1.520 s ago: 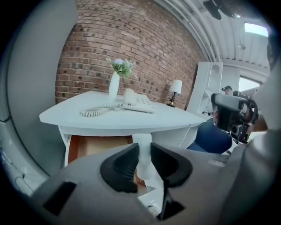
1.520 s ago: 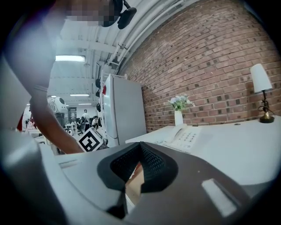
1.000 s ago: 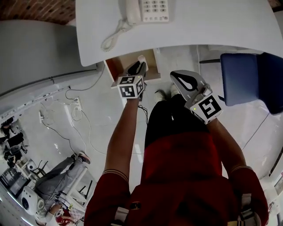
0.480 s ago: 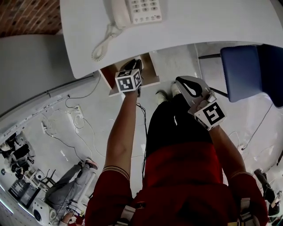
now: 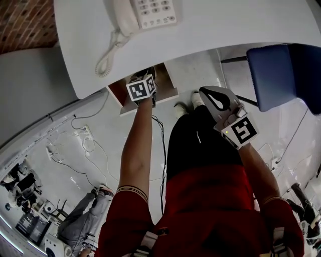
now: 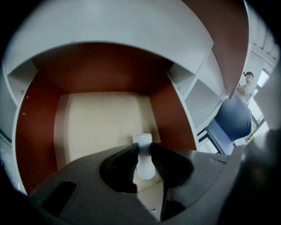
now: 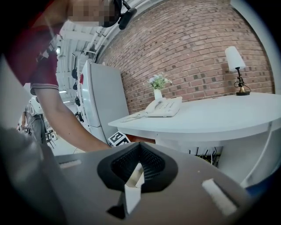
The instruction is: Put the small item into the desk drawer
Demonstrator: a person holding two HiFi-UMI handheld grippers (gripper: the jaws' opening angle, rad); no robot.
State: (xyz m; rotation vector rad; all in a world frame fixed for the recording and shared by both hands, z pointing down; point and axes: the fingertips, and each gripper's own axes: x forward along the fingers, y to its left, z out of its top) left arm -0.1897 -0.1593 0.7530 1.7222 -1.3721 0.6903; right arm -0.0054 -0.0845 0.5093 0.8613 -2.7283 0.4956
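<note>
With my left gripper (image 6: 142,148) I am clamping a small white plastic cylinder (image 6: 144,166) between the jaws, and its flat top is sticking out past their tips. I am pointing it down into the open desk drawer (image 6: 39,132), a box with red-brown walls and a pale beige floor. The cylinder is hanging over the near middle of that floor; I cannot tell whether it is touching it.

Above the drawer, the white counter (image 5: 241,25) is carrying a white push-button telephone (image 5: 145,12), and its coiled cord (image 5: 106,55) is trailing toward the counter's edge.

Further right, I am holding my right gripper (image 7: 139,148) over my thigh, apart from the drawer. Its jaws are clenched tip to tip and are grasping nothing. Along its line I am seeing a small white vase of flowers (image 7: 157,93) and a white-shaded lamp (image 7: 234,59) standing on the counter, with a red brick wall (image 7: 189,48) behind them.

Farthest right, a blue padded chair (image 5: 281,75) is standing on the pale floor beside the counter.
</note>
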